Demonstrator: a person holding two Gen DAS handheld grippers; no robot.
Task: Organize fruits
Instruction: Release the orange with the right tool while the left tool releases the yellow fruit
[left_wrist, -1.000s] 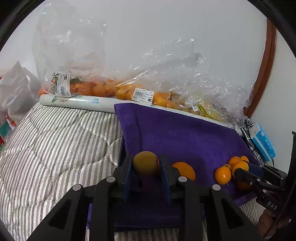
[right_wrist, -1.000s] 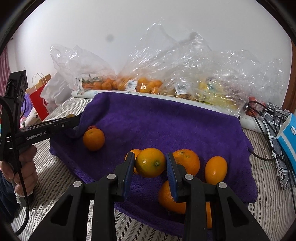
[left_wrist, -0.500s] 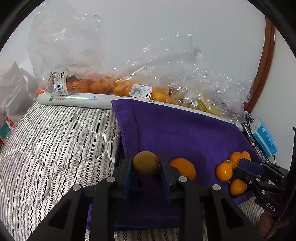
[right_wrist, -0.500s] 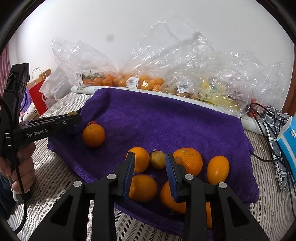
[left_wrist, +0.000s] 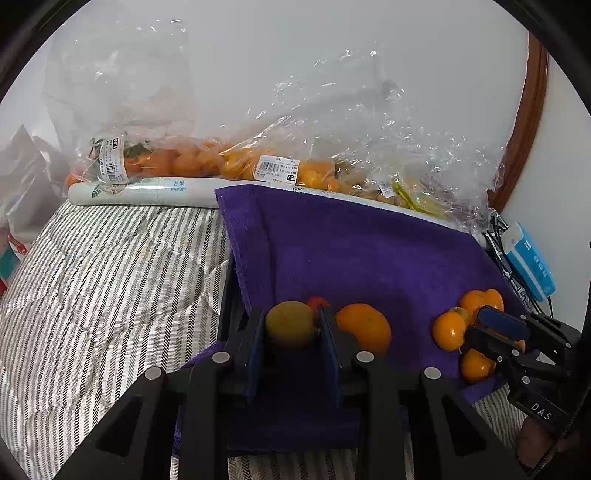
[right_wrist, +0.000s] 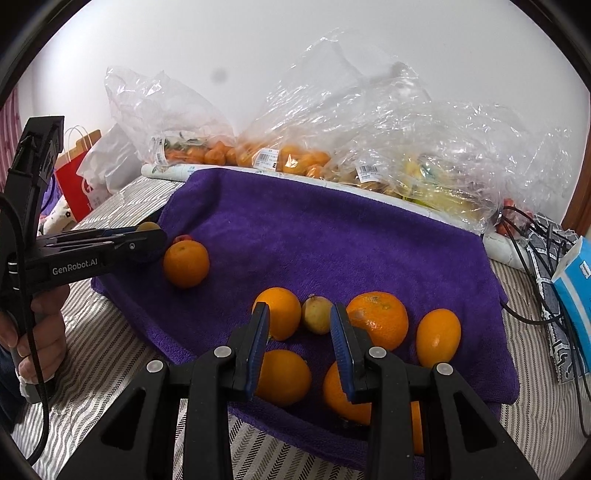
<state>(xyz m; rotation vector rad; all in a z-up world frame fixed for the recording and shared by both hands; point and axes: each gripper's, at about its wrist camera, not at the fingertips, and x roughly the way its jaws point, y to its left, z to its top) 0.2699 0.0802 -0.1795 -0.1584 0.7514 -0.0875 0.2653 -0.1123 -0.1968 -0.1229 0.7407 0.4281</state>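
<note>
— Checking the left gripper (left_wrist: 291, 317): condition?

— Pinched on a yellow-green fruit (left_wrist: 290, 325) at the pad tips. The fruit is roundish and dull-skinned, with no marked long axis.

— Outward from that claw?

— A small red fruit (left_wrist: 317, 302) is just behind the held one. An orange (left_wrist: 364, 326) lies just to the right on the purple towel (left_wrist: 351, 251). The clustered oranges (left_wrist: 448, 330) are well apart, further right.

— Right gripper (right_wrist: 300, 308)?

— Jaws narrowly apart, nothing between them. A small yellowish fruit (right_wrist: 317, 314) sits just beyond the gap.

— Finding?

— The left hand is nearer the lone orange, so a set-down there looks likely.
</note>
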